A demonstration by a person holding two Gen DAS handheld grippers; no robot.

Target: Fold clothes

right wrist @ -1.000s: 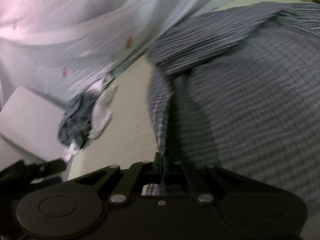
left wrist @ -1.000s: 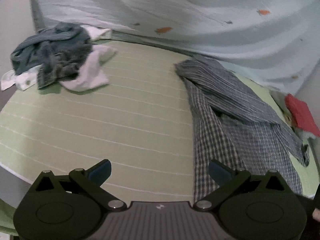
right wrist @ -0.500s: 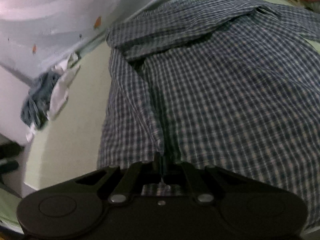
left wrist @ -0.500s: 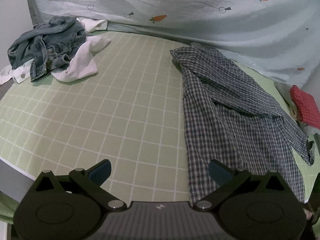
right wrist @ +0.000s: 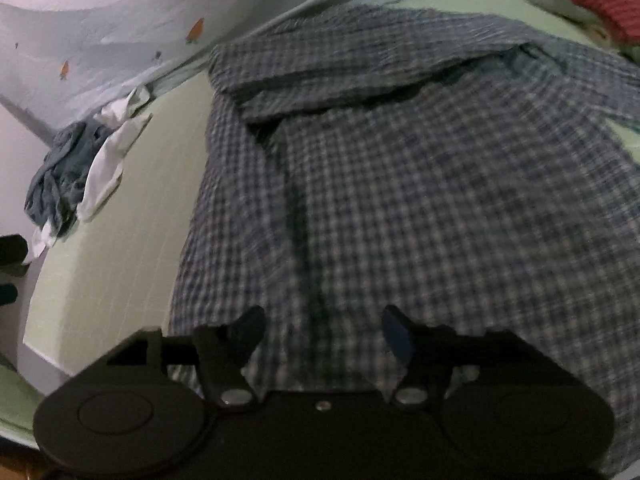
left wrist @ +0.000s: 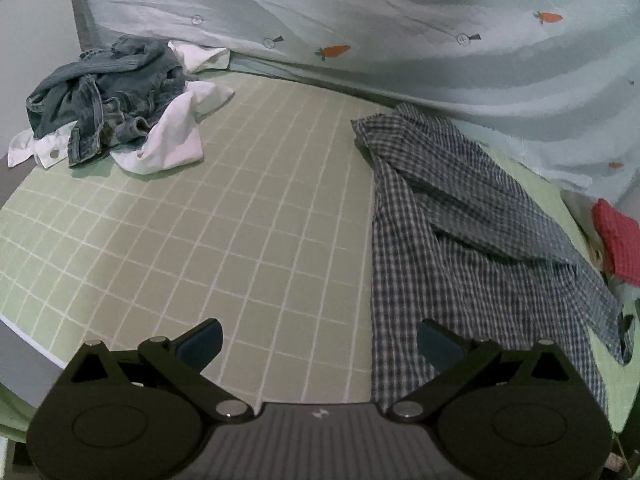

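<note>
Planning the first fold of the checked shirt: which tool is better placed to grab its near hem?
Right. The right tool hangs over the checked shirt, jaws opening; the left tool mostly faces bare green sheet.

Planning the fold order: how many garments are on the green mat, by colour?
Blue-and-white checked: 1, the checked shirt spread flat.
Denim blue: 1, the jeans in the heap.
White: 1, the white garment under the jeans; it could be more than one piece.
Total: 3
</note>
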